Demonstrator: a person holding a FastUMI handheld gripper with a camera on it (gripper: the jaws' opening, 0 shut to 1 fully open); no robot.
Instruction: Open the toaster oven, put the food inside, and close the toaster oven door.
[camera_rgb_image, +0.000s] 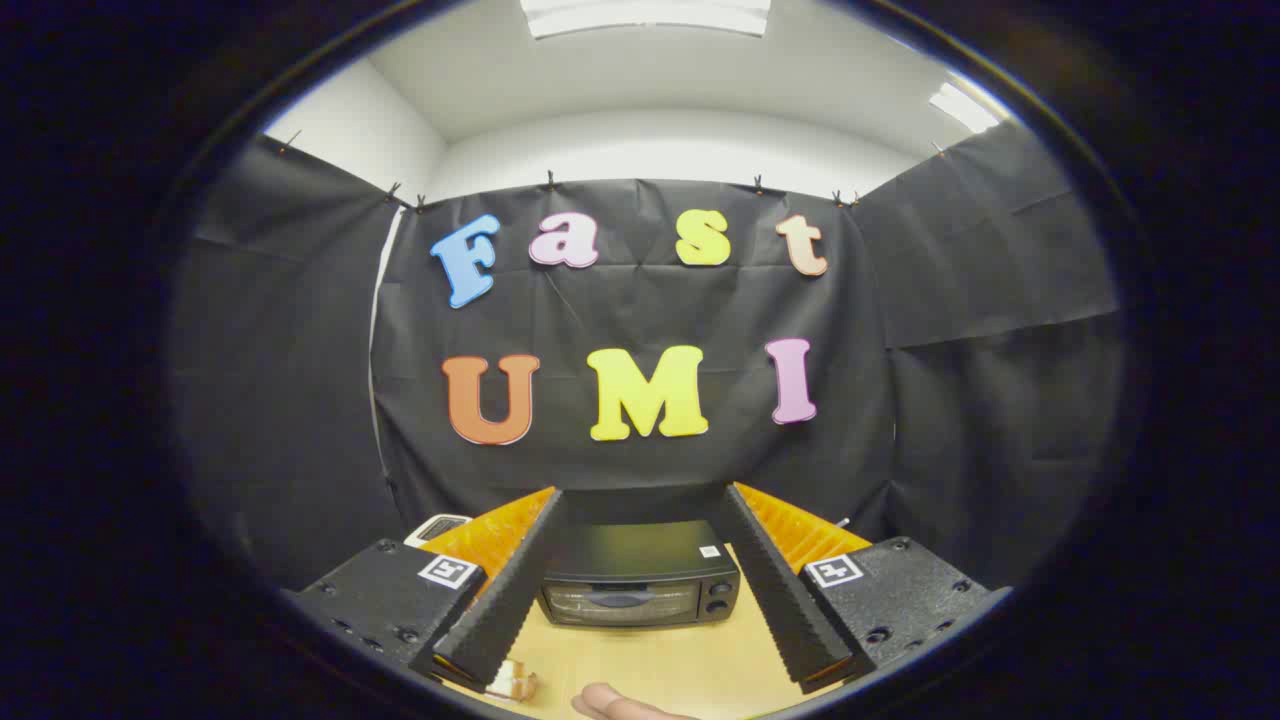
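Left of the gripper's fingers, a small white object is partly seen on the wooden table; its identity cannot be determined. Beneath the near end of the left finger, a small pale item rests on the table; it is possibly the food, though it is too cropped to confirm.

The gripper is held with its fingers spread wide apart, and nothing is gripped between them. The toaster oven is framed between the fingers, straight ahead and well apart from their tips. Its door is closed, with the handle running horizontally across the glass front, so the long axis lies crosswise to the direction of approach. Two knobs are stacked at the right of the front panel.

At the near table edge, part of a hand is visible.

The opening step is judged not yet begun. A forward, slightly downward advance onto the handle is called for.
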